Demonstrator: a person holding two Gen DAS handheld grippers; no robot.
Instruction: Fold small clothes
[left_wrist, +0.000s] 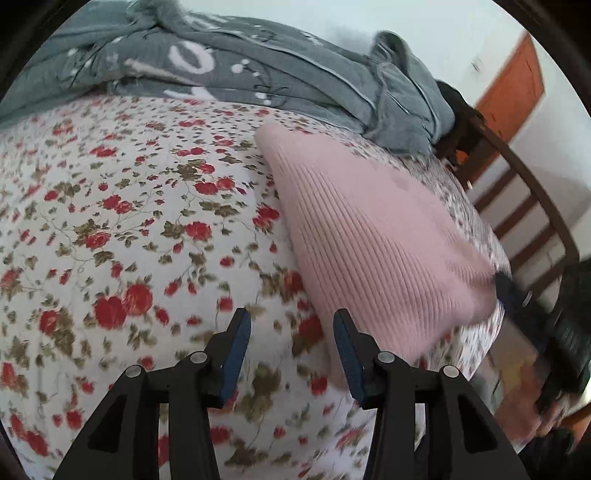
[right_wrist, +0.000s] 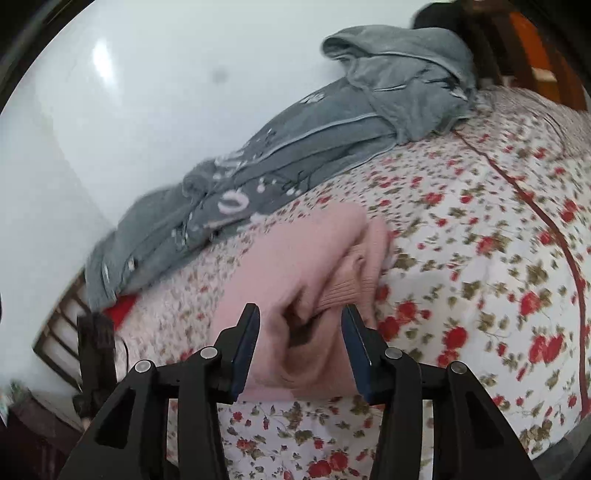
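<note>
Pink ribbed knit garment (left_wrist: 373, 236) lying folded on the floral bedsheet (left_wrist: 140, 206), just in front of a heap of grey fleece clothing (left_wrist: 236, 70) at the bed's far side. The left gripper (left_wrist: 291, 350) hangs above bare sheet beside the garment's near corner, jaws apart and empty; the right gripper (right_wrist: 301, 347) hangs over the rumpled near edge, jaws likewise parted with cloth visible between them but not pinched. A fold appears just released; the next move likely calls for re-gripping that bunched edge to smooth it or fold again.
</note>
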